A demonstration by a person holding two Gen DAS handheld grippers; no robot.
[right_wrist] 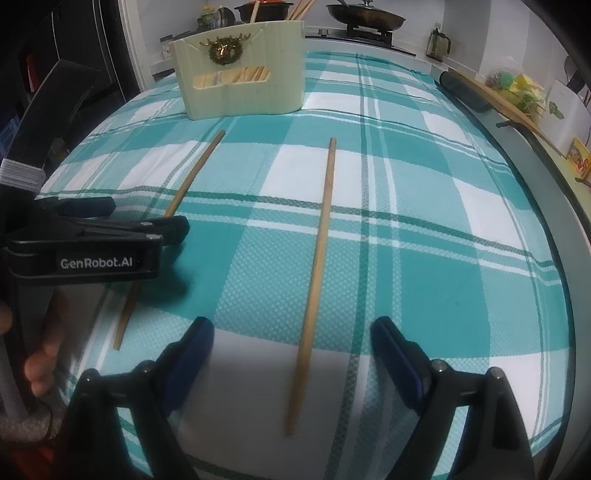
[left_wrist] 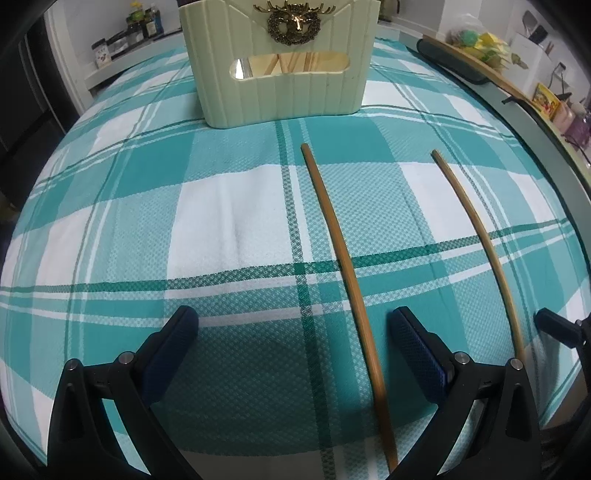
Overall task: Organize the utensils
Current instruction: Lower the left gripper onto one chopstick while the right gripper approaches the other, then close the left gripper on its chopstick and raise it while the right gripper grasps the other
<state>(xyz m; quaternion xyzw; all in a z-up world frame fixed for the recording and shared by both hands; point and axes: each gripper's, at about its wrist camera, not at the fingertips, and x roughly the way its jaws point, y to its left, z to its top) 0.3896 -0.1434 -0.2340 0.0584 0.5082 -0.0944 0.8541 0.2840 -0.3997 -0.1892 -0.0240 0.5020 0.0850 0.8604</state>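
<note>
With several sticks already standing in the cream holder [right_wrist: 242,86] at the far side, two chopsticks [right_wrist: 314,280] remain flat on the checked cloth [right_wrist: 424,229], one between each wide, empty gripper, left [left_wrist: 291,354] and right [right_wrist: 291,362].

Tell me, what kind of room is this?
Most likely a home kitchen: a frying pan sits on a gas stove behind the table, and a cream holder keeps chopsticks.
</note>
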